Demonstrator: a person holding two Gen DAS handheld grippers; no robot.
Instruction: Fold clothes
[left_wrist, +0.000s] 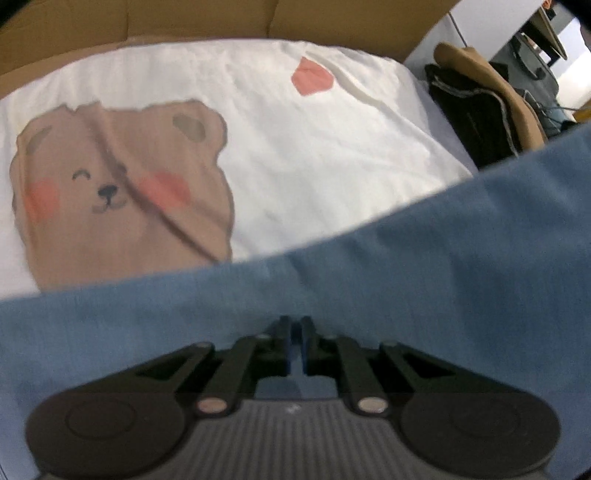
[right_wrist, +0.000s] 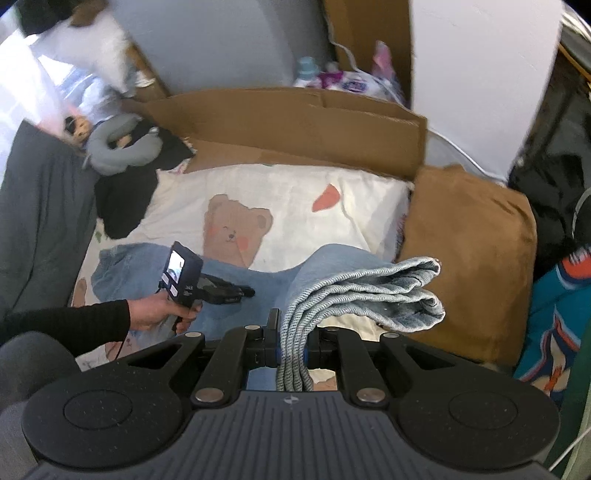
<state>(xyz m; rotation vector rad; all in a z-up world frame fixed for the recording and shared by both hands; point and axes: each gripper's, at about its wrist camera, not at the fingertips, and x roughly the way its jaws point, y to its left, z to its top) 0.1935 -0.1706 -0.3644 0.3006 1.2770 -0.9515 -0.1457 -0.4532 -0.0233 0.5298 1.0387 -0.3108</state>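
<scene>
Light blue jeans (left_wrist: 406, 277) lie across a white sheet with a brown bear print (left_wrist: 295, 147). My left gripper (left_wrist: 295, 325) is low over the denim, fingers together, and I see no cloth pinched between them. In the right wrist view a hand (right_wrist: 151, 310) in a black sleeve holds that left gripper (right_wrist: 247, 292) over the flat part of the jeans (right_wrist: 258, 284). My right gripper (right_wrist: 291, 332) is shut on several folded denim layers, lifted off the sheet (right_wrist: 295, 206). The hem ends (right_wrist: 388, 291) stick out to the right.
Flattened cardboard (right_wrist: 295, 125) stands behind the sheet. A brown cushion (right_wrist: 469, 240) lies at the right, dark clothes (right_wrist: 125, 199) and a grey neck pillow (right_wrist: 122, 147) at the back left. A grey blanket (right_wrist: 40, 206) covers the left edge, and a teal printed fabric (right_wrist: 554, 325) lies far right.
</scene>
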